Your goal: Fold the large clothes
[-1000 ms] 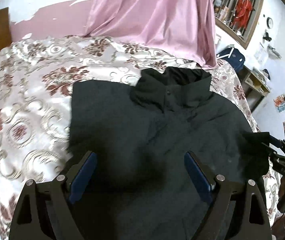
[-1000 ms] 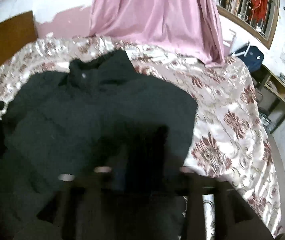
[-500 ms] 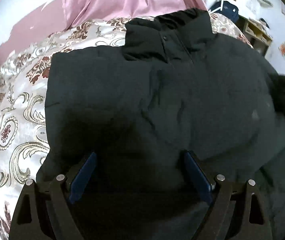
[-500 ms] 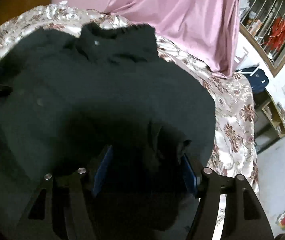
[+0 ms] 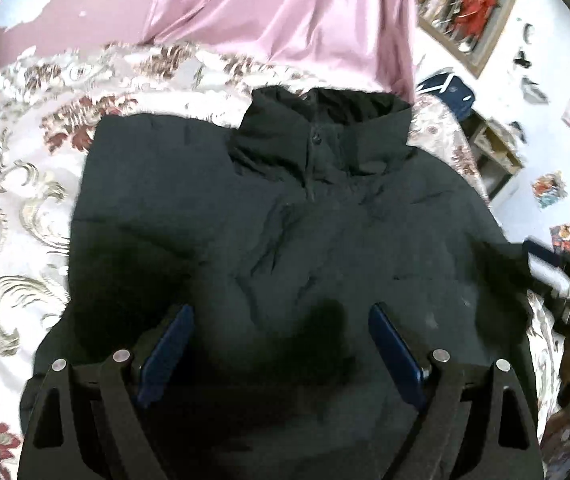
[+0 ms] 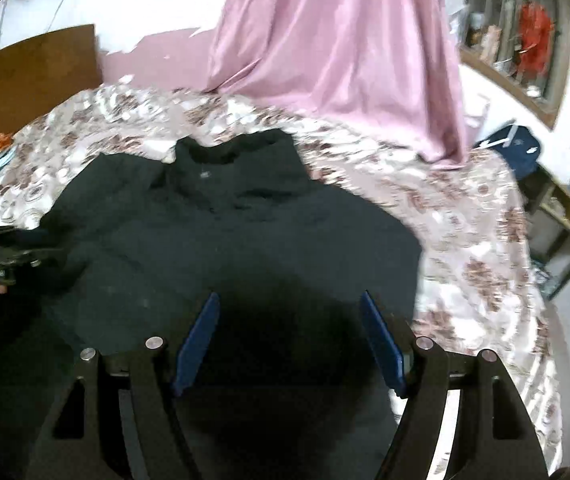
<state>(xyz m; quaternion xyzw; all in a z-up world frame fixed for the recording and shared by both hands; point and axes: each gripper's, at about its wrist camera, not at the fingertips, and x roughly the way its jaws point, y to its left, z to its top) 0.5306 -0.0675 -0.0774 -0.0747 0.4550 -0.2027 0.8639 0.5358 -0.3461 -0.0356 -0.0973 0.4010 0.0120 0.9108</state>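
Left wrist view: the left claw (image 5: 281,330) gapes wide over the dark padded jacket (image 5: 285,220), spread on the floral satin bed (image 5: 17,200). Right wrist view: the right claw (image 6: 289,320) also hangs wide, empty; sleeves look tucked, body folds remain.

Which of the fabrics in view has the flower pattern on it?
The bedspread under the black jacket; the jacket and the pink curtain are plain.

Open floral bedspread (image 5: 17,216) left and right of the black jacket (image 5: 285,232); pink curtain (image 6: 345,52) beyond.
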